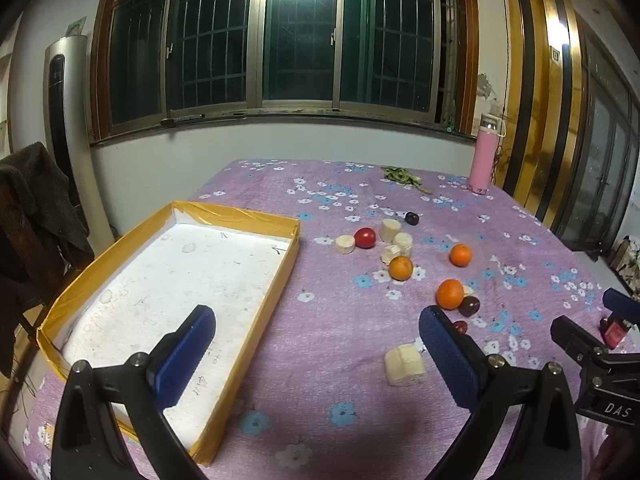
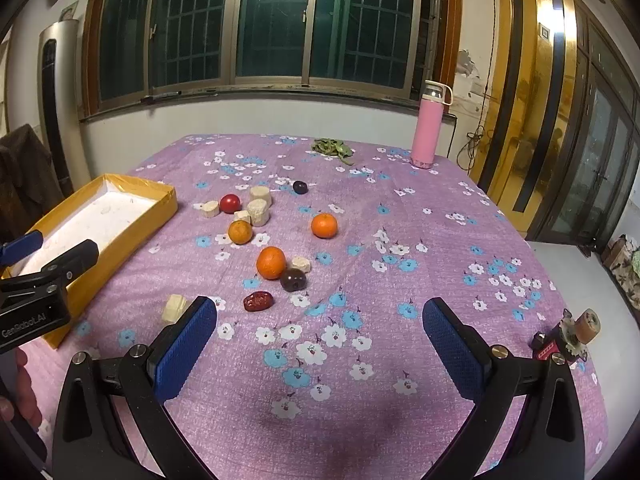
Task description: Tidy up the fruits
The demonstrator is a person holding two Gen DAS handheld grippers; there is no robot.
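Fruits lie scattered on the purple flowered cloth: three oranges [image 2: 271, 262] [image 2: 324, 225] [image 2: 240, 232], a red tomato [image 2: 230, 203], two dark plums [image 2: 293, 279] [image 2: 300, 187], a red date [image 2: 258, 301] and several pale banana chunks [image 2: 259, 212]. A yellow-rimmed box [image 1: 224, 216] with a white floor sits left, holding no fruit. My left gripper [image 1: 316, 340] hangs open over the box's near right edge, a banana chunk [image 1: 404, 365] between its fingers' line. My right gripper [image 2: 320, 332] is open above bare cloth, nearer than the date. Each gripper shows in the other's view.
A pink bottle [image 2: 429, 126] and a heap of green pods [image 2: 332, 147] stand at the table's far side. A small red-and-tan gadget [image 2: 568, 338] lies near the right edge. A chair with dark cloth [image 1: 28, 216] stands left of the table, under a window.
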